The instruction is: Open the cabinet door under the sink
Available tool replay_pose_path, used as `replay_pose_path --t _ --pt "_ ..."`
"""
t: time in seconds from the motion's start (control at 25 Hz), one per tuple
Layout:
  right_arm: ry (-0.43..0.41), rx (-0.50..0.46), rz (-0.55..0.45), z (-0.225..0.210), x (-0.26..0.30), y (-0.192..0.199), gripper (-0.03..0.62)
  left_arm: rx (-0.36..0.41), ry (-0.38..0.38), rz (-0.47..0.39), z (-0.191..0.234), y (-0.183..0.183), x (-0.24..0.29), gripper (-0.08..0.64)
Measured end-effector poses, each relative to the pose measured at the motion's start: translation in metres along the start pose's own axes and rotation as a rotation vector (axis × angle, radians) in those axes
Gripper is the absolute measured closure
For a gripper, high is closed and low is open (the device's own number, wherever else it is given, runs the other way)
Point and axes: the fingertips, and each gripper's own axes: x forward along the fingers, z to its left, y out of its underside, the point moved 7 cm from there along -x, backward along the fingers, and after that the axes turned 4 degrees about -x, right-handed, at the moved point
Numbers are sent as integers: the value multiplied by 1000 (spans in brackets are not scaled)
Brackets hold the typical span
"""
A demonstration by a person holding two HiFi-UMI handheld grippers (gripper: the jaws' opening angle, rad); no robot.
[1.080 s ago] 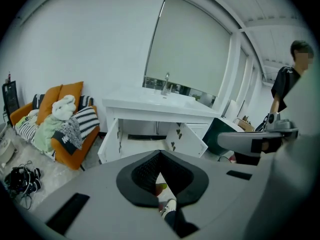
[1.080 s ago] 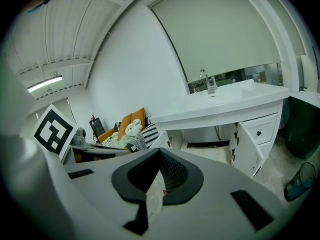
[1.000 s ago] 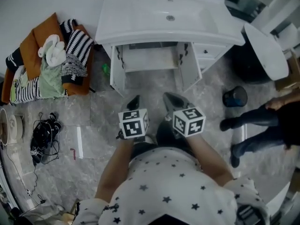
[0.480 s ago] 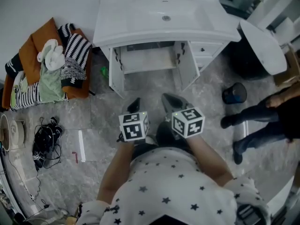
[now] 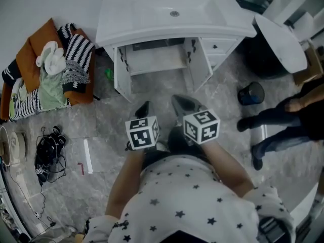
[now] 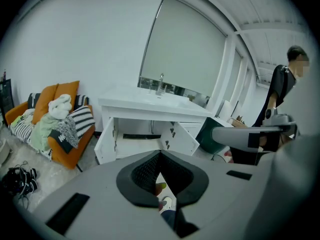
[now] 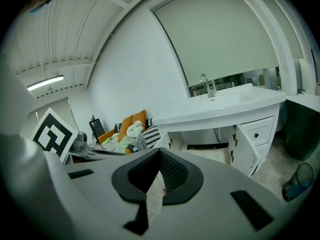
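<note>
The white sink cabinet point(image 5: 174, 22) stands against the wall ahead of me. Both doors under the basin stand swung outward: the left door point(image 5: 120, 79) and the right door point(image 5: 198, 67), with the bare inside shelf point(image 5: 154, 59) showing between them. My left gripper point(image 5: 144, 109) and right gripper point(image 5: 181, 105) hover side by side over the floor, well short of the cabinet, both shut and holding nothing. In the left gripper view the open cabinet point(image 6: 142, 136) lies straight beyond the closed jaws. The right gripper view shows the right door point(image 7: 245, 149) to the right of its jaws.
An orange couch piled with clothes point(image 5: 48, 72) sits left of the cabinet, with a green bottle point(image 5: 109, 74) beside it. Tangled cables point(image 5: 48, 153) lie on the floor at left. A dark bin point(image 5: 251, 93) and a standing person point(image 5: 283, 120) are at right.
The head view has shifted a little, so the cabinet sits higher and further left in the picture. Both grippers have kept their places with jaws closed.
</note>
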Motion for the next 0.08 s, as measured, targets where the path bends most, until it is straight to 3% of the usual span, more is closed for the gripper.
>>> replay_pose_path --t 0.08 --pt "-2 -2 5 2 0 3 586 -5 3 -5 1 0 -1 555"
